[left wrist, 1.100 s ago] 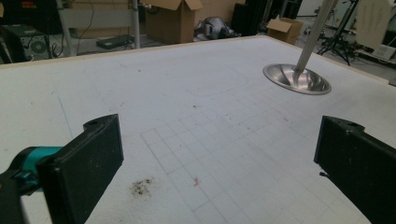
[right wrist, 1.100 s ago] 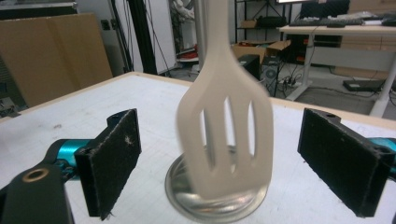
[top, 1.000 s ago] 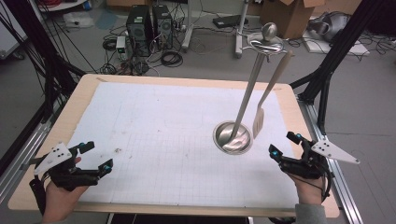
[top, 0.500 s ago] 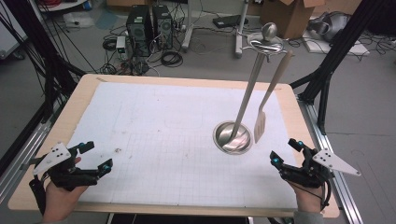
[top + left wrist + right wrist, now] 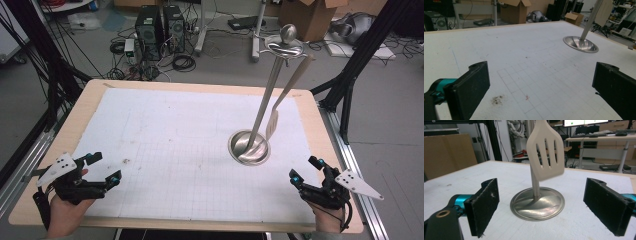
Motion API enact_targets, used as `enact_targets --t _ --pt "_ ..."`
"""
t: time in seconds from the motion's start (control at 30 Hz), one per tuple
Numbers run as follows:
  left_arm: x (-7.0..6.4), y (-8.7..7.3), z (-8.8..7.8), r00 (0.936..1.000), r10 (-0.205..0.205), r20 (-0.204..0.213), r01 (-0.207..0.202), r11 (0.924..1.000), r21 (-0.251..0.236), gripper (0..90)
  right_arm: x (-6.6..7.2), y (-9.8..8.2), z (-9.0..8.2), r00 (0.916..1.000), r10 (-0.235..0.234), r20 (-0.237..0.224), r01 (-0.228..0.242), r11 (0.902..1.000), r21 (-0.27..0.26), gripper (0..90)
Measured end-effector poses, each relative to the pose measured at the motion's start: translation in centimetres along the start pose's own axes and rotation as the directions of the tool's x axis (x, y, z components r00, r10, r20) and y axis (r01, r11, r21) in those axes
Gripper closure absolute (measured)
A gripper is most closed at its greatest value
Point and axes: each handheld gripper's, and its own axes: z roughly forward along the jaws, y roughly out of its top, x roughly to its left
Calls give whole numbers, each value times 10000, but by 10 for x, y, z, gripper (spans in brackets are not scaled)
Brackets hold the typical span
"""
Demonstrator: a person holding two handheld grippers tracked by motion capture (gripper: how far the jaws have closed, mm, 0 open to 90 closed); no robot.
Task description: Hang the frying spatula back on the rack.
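- Two grippers sit at the near edge in the high view: my left gripper [image 5: 102,168] at the near left corner, my right gripper [image 5: 306,169] at the near right. Both have their jaws spread wide with nothing between them. The slotted spatula [image 5: 272,123] hangs from the utensil stand [image 5: 270,90], whose round base [image 5: 248,147] lies just ahead of my right gripper and well apart from the left, so the right is clearly nearer. The spatula's long axis runs steeply up, leaning toward the hook at the top.
- Left gripper view: jaws wide, holding nothing; the base [image 5: 580,44] lies far off to the upper right across the white mat [image 5: 524,55].
- Right gripper view: jaws wide and empty, the spatula blade [image 5: 545,151] straight ahead, centred between them but higher, clear of the base [image 5: 537,203]. This view shows the blade's three slots, which the high view leaves too small.
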Motion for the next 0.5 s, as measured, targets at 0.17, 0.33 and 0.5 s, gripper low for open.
enact_targets --t 0.17,0.33,0.5 --pt "1 -2 2 10000 6 -18 -6 10000 54 18 -3 -5 -2 10000 -12 -89 12 10000 61 120" --pt "1 -3 1 9999 -9 -114 10 10000 47 18 -4 -10 -1 9998 135 -157 -134 9999 99 121" --pt "1 -2 1 9999 -16 -160 16 10000 19 18 -2 -9 0 9995 10 -327 -7 10000 91 121"
